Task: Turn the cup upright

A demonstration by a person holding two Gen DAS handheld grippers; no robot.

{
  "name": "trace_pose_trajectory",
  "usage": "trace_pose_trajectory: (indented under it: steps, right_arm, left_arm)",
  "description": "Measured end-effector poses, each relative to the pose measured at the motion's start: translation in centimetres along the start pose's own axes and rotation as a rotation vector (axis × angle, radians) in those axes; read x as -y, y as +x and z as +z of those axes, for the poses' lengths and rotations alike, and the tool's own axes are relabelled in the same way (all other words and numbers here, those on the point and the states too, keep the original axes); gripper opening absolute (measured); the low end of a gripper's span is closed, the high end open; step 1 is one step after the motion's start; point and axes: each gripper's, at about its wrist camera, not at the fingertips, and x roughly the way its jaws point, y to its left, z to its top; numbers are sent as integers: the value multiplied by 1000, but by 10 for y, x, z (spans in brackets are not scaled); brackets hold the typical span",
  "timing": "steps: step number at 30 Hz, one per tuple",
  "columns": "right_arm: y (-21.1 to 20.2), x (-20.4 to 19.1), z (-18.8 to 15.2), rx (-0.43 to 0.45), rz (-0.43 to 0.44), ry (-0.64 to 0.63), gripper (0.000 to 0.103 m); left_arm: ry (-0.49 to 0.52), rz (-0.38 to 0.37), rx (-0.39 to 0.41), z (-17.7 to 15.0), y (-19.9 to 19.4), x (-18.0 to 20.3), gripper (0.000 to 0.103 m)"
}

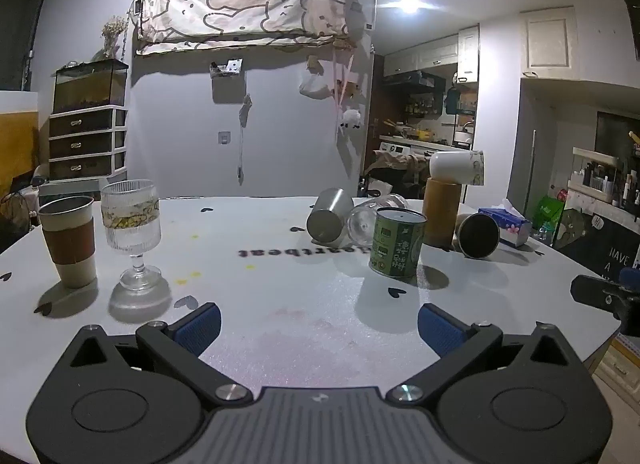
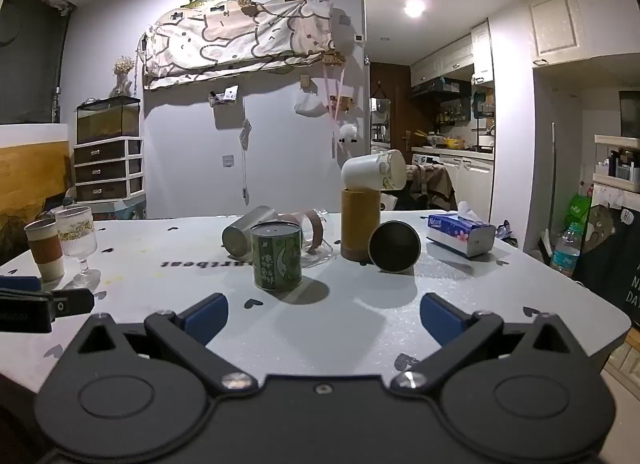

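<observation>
Several cups lie on their sides ahead of both grippers: a steel cup, a glass cup beside it, and a dark cup with its mouth toward the right fingers. A white cup rests sideways on top of a brown tube. Which one is meant cannot be told; the dark cup seems the easiest, since it is the most open to reach. The right gripper is empty with fingers wide apart, and so is the left gripper, probably ready for approach. An upright green can stands between the right fingers and the steel cup, so it blocks that way. A tissue pack lies far right; a paper cup and goblet stand left of the left fingers.
</observation>
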Motion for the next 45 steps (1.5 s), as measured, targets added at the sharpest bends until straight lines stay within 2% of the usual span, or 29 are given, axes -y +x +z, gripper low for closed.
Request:
trace_pose_trajectory:
  steps: [30, 45]
  right_arm:
    - [1, 4, 6, -7, 2, 6, 103]
    - [4, -2, -3, -10, 7, 8, 103]
  left_arm:
    - [6, 4, 3, 0, -1, 0, 103]
    - [5, 5, 1, 0, -1, 0, 103]
